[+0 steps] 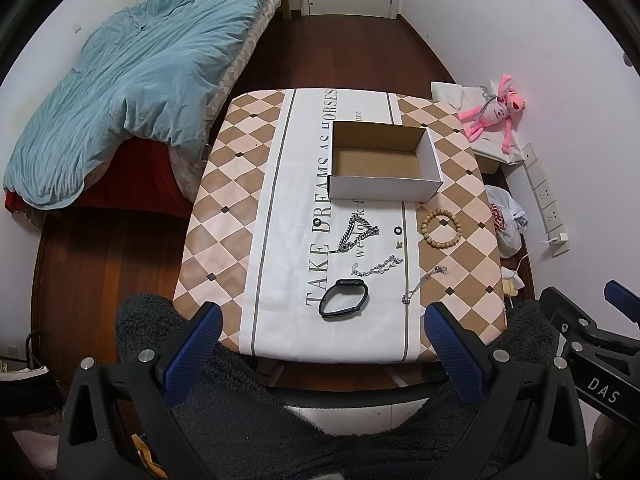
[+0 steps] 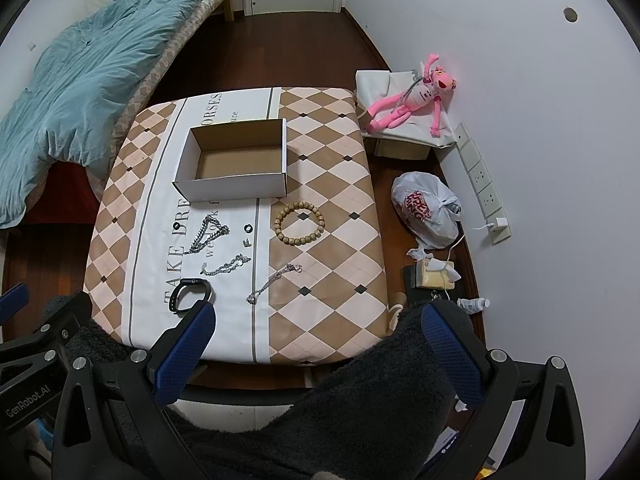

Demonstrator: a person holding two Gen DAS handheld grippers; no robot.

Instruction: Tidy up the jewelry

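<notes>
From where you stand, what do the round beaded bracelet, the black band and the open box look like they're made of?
The beaded bracelet looks like wood: tan, matte, faintly speckled round beads. The black band seems to be rubber or silicone with a dull finish, likely a fitness tracker, though I can't be sure. The box looks like cardboard: brown inside, smooth white outside, with folded wall edges.

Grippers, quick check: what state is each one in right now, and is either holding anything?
Left gripper: open, holding nothing, short of the table.
Right gripper: open, holding nothing, short of the table.
</notes>
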